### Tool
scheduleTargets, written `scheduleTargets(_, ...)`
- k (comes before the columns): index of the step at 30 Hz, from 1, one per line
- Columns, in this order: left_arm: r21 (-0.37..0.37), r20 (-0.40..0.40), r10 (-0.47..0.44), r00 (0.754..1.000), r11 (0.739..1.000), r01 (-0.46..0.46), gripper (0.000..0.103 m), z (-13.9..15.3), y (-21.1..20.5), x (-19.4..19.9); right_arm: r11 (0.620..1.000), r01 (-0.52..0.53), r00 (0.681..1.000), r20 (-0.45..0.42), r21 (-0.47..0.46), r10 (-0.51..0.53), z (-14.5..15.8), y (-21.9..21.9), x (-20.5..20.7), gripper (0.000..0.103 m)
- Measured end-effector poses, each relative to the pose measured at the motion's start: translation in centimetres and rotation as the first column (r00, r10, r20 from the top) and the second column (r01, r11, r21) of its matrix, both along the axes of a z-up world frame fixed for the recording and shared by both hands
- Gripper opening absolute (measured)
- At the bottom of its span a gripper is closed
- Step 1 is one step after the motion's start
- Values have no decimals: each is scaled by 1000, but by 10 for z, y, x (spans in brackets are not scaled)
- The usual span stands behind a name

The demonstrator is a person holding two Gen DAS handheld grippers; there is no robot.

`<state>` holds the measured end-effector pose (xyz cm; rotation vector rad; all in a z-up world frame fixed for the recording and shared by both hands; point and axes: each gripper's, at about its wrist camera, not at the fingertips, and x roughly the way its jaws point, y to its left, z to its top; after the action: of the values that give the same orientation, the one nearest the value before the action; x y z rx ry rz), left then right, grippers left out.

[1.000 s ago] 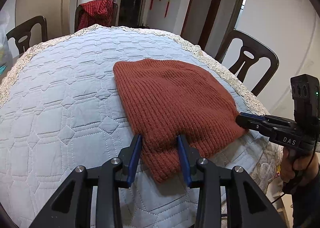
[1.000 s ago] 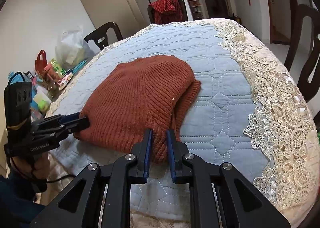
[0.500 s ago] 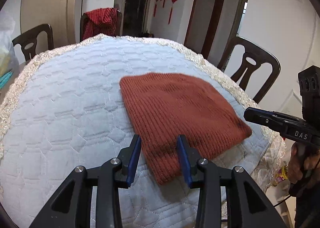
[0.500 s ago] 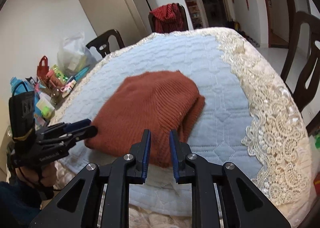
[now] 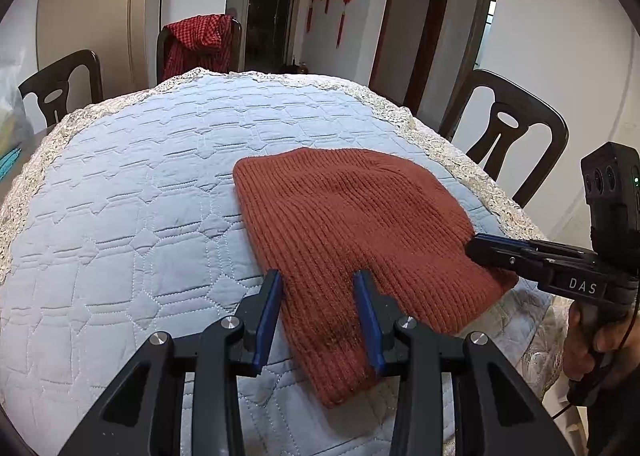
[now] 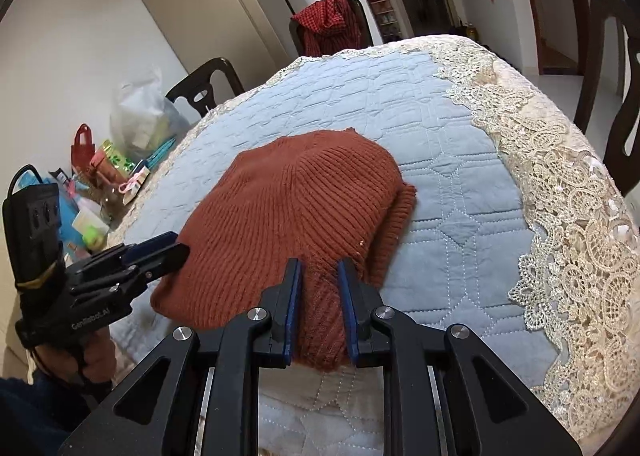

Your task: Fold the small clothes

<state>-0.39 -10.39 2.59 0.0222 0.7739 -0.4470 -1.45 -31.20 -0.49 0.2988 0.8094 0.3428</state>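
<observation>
A rust-brown knitted hat [image 5: 352, 224] lies flat, folded over, on the blue quilted table cover [image 5: 132, 192]; it also shows in the right wrist view [image 6: 288, 212]. My left gripper [image 5: 318, 284] is open, its fingers above the hat's near edge, not holding it. My right gripper [image 6: 320, 272] is open with a narrower gap, hovering over the hat's near corner; it also shows in the left wrist view [image 5: 476, 246]. The left gripper appears in the right wrist view [image 6: 176, 248] at the hat's left edge.
Lace trim [image 6: 560, 184] borders the table cover. Dark wooden chairs [image 5: 508, 136] stand around the table, one draped with a red checked cloth [image 5: 196, 40]. Bags, bottles and small clutter [image 6: 108, 176] sit on the table's left side.
Both grippers have drawn back and risen from the hat. The right gripper, nearly closed on the hat edge before, has opened and let go. The hat lies still.
</observation>
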Motion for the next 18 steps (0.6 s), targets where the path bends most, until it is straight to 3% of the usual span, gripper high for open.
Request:
scheduleTargets(10,-7,-4,11,1000,1000,-11,41,7,1,2,1000,10,1000,3,13,-10,14,-2,-2,19)
scheduleTargets(12,-13,-3,18,1000,1000,-18,44,9,2,4,1000,18,1000,12,18,-18,17,-5,-2,25)
scheduleTargets(14,-19,-2,19,1000,1000,-19,46,10,3,6,999,29,999,22,32,-29,20,-8,-3,47)
scheduleTargets(18,-43,-3,30,1000,999,-30,54,11,6,10,998,47,999,20,44,-48,20,-15,0,47)
